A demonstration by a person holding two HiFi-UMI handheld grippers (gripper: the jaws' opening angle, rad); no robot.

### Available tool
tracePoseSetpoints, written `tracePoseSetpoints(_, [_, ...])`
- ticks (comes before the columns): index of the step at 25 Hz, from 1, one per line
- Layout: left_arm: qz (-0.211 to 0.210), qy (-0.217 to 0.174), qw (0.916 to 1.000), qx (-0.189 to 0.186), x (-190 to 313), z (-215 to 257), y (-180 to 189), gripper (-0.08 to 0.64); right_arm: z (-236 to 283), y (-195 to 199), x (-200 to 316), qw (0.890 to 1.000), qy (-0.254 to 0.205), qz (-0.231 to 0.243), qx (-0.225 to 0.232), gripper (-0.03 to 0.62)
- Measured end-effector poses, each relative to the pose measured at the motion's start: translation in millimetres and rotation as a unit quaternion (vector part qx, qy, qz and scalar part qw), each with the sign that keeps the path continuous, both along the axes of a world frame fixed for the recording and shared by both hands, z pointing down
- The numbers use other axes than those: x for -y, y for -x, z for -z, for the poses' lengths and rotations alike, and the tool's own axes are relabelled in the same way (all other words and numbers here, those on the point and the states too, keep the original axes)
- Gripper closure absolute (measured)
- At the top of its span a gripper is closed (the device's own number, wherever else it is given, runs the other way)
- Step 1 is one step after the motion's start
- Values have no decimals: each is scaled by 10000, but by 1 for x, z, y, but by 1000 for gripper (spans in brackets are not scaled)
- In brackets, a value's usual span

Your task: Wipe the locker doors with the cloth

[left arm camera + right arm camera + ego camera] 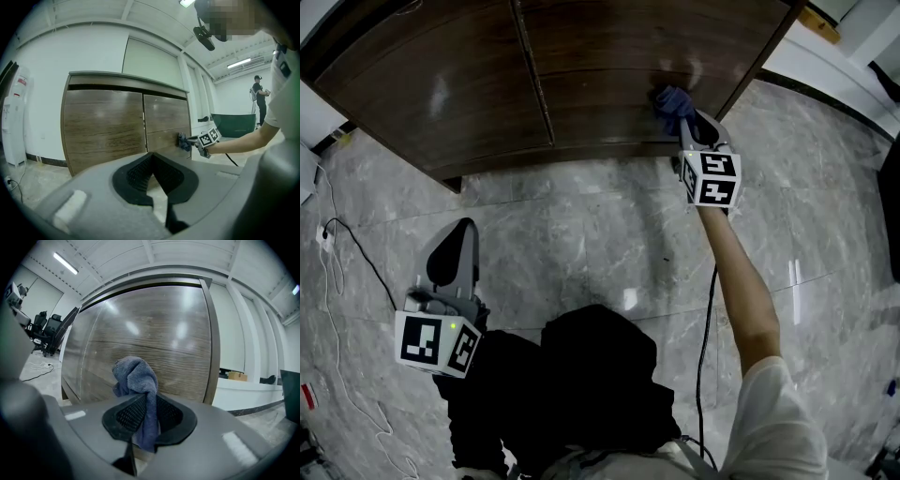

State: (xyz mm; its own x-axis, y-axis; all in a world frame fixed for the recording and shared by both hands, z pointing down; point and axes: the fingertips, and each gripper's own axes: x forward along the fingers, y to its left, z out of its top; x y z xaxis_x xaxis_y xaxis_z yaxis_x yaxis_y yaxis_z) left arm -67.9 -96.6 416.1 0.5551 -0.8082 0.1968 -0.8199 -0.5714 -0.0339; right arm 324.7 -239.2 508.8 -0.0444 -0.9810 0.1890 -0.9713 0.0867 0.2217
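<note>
Left gripper (455, 255) and right gripper (686, 120): grey moulded bodies, black ribbed pads (137, 172). Each carries a white cube (711, 178) printed with black square markers. Small green light on the left one. Black cable (702, 366) trails from the right gripper. Person wears a white short sleeve (773, 422).

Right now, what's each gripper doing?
Left gripper: closed, empty.
Right gripper: closed on the cloth.

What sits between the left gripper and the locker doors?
Nothing: only bare marble floor lies between the left gripper and the locker doors, as the head view shows.
</note>
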Motion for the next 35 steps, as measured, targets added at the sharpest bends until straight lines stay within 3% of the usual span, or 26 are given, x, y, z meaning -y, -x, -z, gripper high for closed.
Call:
tracePoseSetpoints(10, [46, 69, 10000, -39, 3, -4, 3, 558, -7, -52, -10, 9990, 86, -445, -64, 528])
tracePoseSetpoints(16, [77, 89, 9999, -56, 4, -4, 4, 557, -14, -87, -17, 9962, 159, -842, 152, 528])
tracePoseSetpoints(23, [139, 71, 9998, -99, 3, -4, 6, 558, -16, -104, -22, 9945, 171, -1013, 225, 529])
tracePoseSetpoints(29, [226, -3, 9994, -254, 2, 3, 12, 558, -1, -84, -44, 9967, 0, -781, 240, 529])
tracePoseSetpoints(35, [414, -148, 9983, -373, -2, 12, 32, 558, 25, -8, -59, 9993, -277, -119, 225, 529])
